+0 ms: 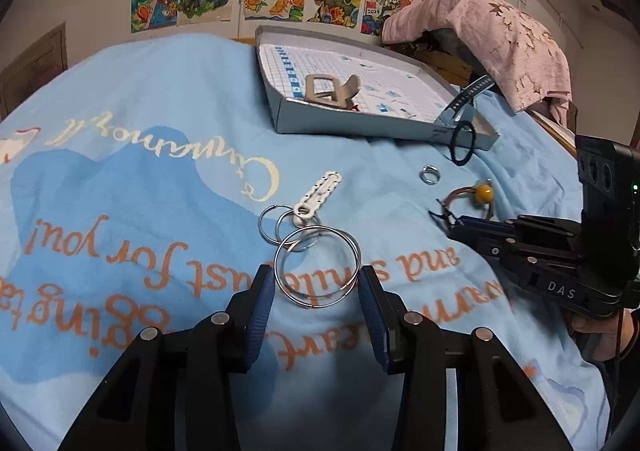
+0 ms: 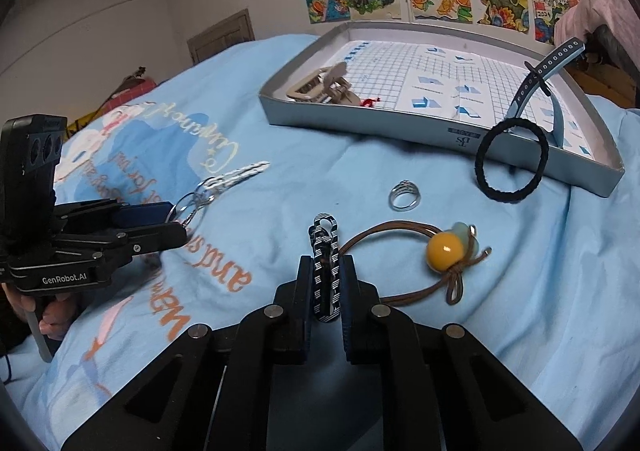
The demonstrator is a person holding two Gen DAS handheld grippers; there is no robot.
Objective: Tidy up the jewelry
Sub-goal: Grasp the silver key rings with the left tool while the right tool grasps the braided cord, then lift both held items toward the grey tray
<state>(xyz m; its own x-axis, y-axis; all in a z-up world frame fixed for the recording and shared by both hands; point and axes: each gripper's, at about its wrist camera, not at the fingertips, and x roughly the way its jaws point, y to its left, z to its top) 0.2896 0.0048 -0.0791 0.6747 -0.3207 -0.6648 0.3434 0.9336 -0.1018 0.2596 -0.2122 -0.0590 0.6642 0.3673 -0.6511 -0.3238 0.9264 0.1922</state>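
My left gripper [image 1: 316, 287] is shut on a large silver ring [image 1: 318, 229], its pads pressing both sides. Smaller rings and a white tag [image 1: 318, 193] hang linked to it. My right gripper [image 2: 326, 279] is shut on a black-and-white striped hair clip [image 2: 325, 247] standing upright between the pads. On the blue blanket lie a small silver ring [image 2: 405, 195] and a brown cord with a yellow bead [image 2: 442, 251]. A black hair tie [image 2: 512, 159] leans on the grey tray [image 2: 360, 115], which holds a beige hair claw [image 2: 320, 89] and a blue strap [image 2: 548, 67].
A blue printed blanket [image 1: 160, 99] covers the whole surface. A pink cloth [image 1: 500, 43] is draped over something at the back right of the left wrist view. Drawings hang on the wall behind the tray. A hand [image 2: 52, 315] holds the left gripper.
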